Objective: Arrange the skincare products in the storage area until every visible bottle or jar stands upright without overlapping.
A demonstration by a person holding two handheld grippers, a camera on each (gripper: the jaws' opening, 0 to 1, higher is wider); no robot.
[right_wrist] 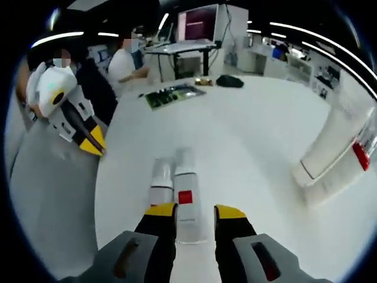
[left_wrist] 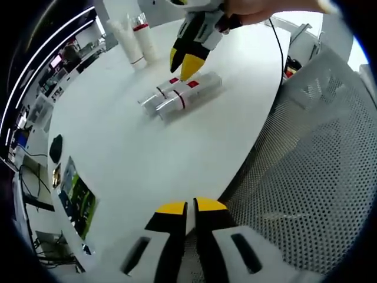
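Two white bottles with red labels (left_wrist: 179, 94) lie side by side on the round white table (left_wrist: 147, 159). In the right gripper view the right-hand lying bottle (right_wrist: 185, 200) has its near end between the open jaws of my right gripper (right_wrist: 195, 211), and the second lying bottle (right_wrist: 161, 180) rests just left of it. The left gripper view has that right gripper (left_wrist: 185, 63) coming down from the top onto the pair. A white tube (right_wrist: 327, 150) and a bottle with a red band (right_wrist: 362, 156) stand upright at the right. My left gripper (left_wrist: 191, 206) is shut and holds nothing, at the table's edge.
A grey mesh chair (left_wrist: 306, 177) stands right beside the left gripper. A green board (right_wrist: 174, 94) and a black object (right_wrist: 230, 81) lie near the table's far edge. People sit at desks beyond. The left gripper (right_wrist: 94, 144) hangs at the table's left rim.
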